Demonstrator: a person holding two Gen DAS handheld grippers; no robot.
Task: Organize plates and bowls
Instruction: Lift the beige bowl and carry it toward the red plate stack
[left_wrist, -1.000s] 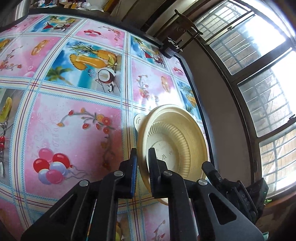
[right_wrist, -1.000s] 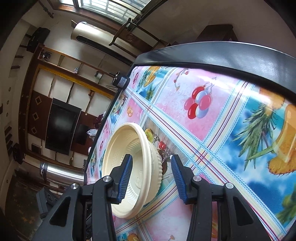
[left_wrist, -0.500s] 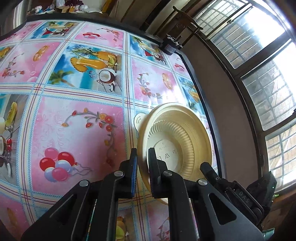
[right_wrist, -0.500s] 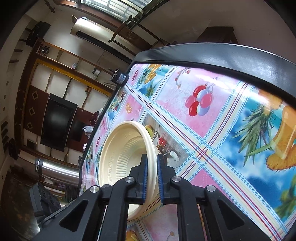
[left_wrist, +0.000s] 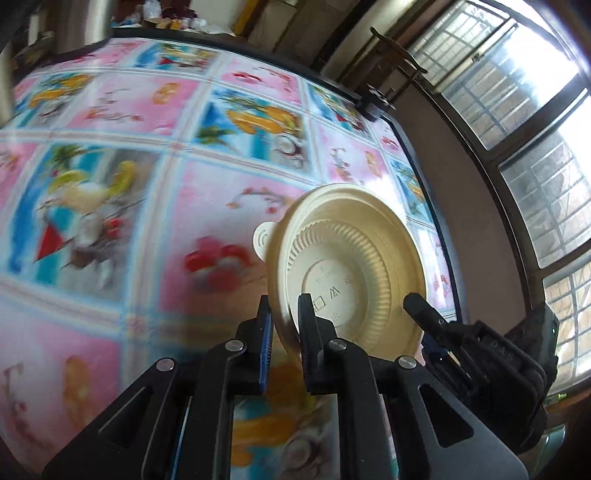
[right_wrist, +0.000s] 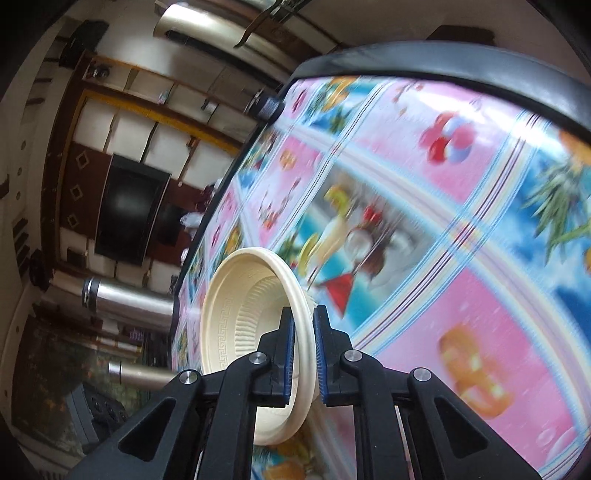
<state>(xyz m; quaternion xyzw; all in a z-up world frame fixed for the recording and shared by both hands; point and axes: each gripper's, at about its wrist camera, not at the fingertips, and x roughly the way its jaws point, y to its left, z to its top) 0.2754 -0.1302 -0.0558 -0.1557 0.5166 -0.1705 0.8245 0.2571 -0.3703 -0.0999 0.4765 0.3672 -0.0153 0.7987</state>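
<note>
Lowest in the left wrist view, the left gripper (left_wrist: 283, 317) has its fingers (left_wrist: 308, 317) pinched on the near rim of a cream bowl (left_wrist: 354, 273), which is tipped up so its ribbed underside faces the camera. At the lower right of that frame the right gripper (left_wrist: 424, 314) reaches the opposite edge of the same bowl. In the right wrist view, the right gripper (right_wrist: 303, 334) is closed on the bowl (right_wrist: 243, 314) rim at lower centre, the bowl's inside turned to the left of the frame. So both grippers hold one bowl, lifted and tilted above the desk (left_wrist: 110, 155), not resting on it.

Just behind the bowl's upper left edge in the left wrist view, a small pale round tab (left_wrist: 263, 238) shows; whether it belongs to the bowl or to another dish I cannot tell.

Beyond that, the patterned cloth on the desk is blurred, and no other plates or bowls are visible on it. At the far desk edge, upper right in the left wrist view, sits a small dark object (left_wrist: 375, 107), and further off a window (left_wrist: 517, 92).

As a judgement: the task looks to be in mid-carry. The bowl is picked up, but no stack or destination appears, so placing it remains.
</note>
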